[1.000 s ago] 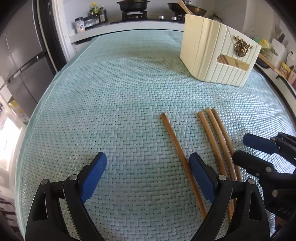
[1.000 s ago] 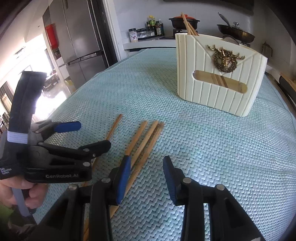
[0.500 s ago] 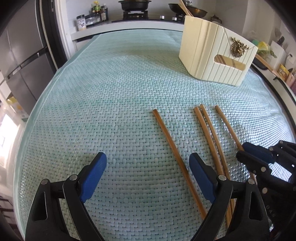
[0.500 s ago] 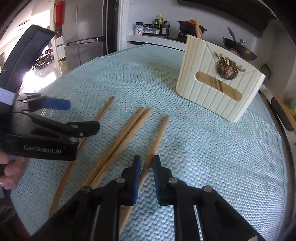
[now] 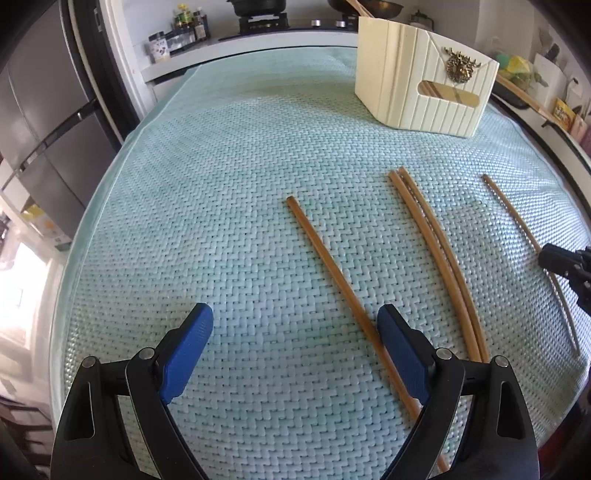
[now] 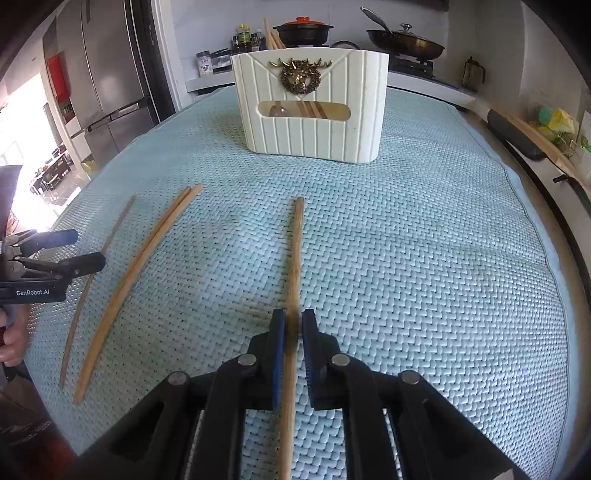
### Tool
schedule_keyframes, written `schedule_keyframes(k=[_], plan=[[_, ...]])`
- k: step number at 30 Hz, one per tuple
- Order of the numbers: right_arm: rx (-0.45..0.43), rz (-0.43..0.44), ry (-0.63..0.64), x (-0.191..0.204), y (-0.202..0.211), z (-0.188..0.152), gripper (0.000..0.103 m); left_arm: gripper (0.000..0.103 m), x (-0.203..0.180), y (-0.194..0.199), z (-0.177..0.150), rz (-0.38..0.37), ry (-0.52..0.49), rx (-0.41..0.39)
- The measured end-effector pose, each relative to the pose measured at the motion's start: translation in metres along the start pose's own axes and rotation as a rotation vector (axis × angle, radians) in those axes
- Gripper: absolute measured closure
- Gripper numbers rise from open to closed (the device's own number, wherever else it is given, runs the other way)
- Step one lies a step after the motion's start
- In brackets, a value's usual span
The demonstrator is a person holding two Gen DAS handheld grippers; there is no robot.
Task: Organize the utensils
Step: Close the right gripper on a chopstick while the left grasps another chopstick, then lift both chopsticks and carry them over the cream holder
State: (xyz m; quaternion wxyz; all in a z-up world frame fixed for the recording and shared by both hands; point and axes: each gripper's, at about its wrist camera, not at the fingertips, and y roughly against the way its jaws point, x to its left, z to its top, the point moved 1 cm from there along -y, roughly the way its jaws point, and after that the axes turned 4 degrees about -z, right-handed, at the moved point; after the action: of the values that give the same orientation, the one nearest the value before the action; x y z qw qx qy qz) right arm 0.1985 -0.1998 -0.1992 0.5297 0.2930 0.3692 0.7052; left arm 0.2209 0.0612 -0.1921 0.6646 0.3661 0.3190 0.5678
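Observation:
Several wooden chopsticks lie on a teal woven mat. My right gripper is shut on one chopstick, which points at the cream utensil holder with a gold deer emblem. That chopstick also shows in the left wrist view, with the right gripper at the frame's right edge. My left gripper is open and empty, low over the mat; a single chopstick runs beside its right finger. A pair of chopsticks lies between the two. The holder holds more chopsticks.
A fridge stands at the left. A counter behind the table carries spice jars, a pot and a pan. A dark tray and oddments sit at the right. The left gripper shows in the right wrist view.
My right gripper closed on the rightmost chopstick and swung it away from the pair, now aligned toward the holder. My left gripper stayed open and drew back slightly.

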Motion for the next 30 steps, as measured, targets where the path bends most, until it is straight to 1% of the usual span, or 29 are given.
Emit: schedule_keyframes(k=[2,6,8,9,10,11,13,14,15,17,18,19,20,21,22,23,27,28,30], plan=[[0.015,-0.002,0.018,-0.003,-0.003,0.005,0.093,0.012,0.004,-0.003,0.006,-0.014,0.009,0.01],[0.07,0.033,0.044,-0.004,-0.019,0.028,0.092,0.014,0.009,-0.014,0.02,-0.085,0.048,0.051],[0.101,0.029,0.08,-0.001,-0.026,0.041,0.083,0.017,0.009,-0.018,0.028,-0.099,0.054,0.061],[0.113,0.031,0.092,0.003,-0.029,0.048,0.071,0.019,0.009,-0.019,0.032,-0.107,0.06,0.067],[0.123,0.035,0.102,0.005,-0.033,0.054,0.066,0.022,0.008,-0.02,0.036,-0.117,0.067,0.072],[0.128,0.036,0.112,0.006,-0.037,0.059,0.066,0.024,0.008,-0.022,0.04,-0.121,0.07,0.078],[0.13,0.034,0.124,0.007,-0.043,0.068,0.066,0.038,0.004,-0.024,0.047,-0.102,0.064,0.093],[0.129,0.037,0.124,0.008,-0.046,0.072,0.066,0.041,0.002,-0.025,0.049,-0.095,0.061,0.097],[0.129,0.041,0.121,0.008,-0.049,0.076,0.067,0.046,0.0,-0.026,0.051,-0.09,0.057,0.099],[0.124,0.037,0.117,0.008,-0.054,0.082,0.073,0.051,-0.001,-0.027,0.054,-0.074,0.052,0.096],[0.12,0.036,0.113,0.007,-0.056,0.085,0.079,0.06,-0.003,-0.028,0.055,-0.079,0.051,0.091],[0.119,0.034,0.107,0.006,-0.059,0.088,0.086,0.068,-0.003,-0.028,0.057,-0.081,0.053,0.09],[0.117,0.026,0.104,0.006,-0.062,0.093,0.091,0.071,-0.002,-0.028,0.058,-0.084,0.057,0.089],[0.116,0.025,0.102,0.005,-0.065,0.097,0.095,0.079,-0.002,-0.029,0.06,-0.083,0.064,0.088],[0.118,0.03,0.095,0.005,-0.067,0.099,0.096,0.09,0.0,-0.029,0.061,-0.091,0.074,0.088],[0.119,0.031,0.088,0.004,-0.067,0.101,0.096,0.094,0.001,-0.03,0.062,-0.102,0.083,0.085],[0.098,0.076,0.044,-0.005,-0.068,0.106,0.096,0.099,0.01,-0.031,0.065,-0.124,0.126,0.063],[0.081,0.093,0.026,-0.008,-0.063,0.106,0.096,0.099,0.011,-0.03,0.065,-0.133,0.138,0.059],[0.032,0.12,0.004,-0.012,-0.047,0.108,0.096,0.099,0.012,-0.019,0.065,-0.145,0.152,0.023]])
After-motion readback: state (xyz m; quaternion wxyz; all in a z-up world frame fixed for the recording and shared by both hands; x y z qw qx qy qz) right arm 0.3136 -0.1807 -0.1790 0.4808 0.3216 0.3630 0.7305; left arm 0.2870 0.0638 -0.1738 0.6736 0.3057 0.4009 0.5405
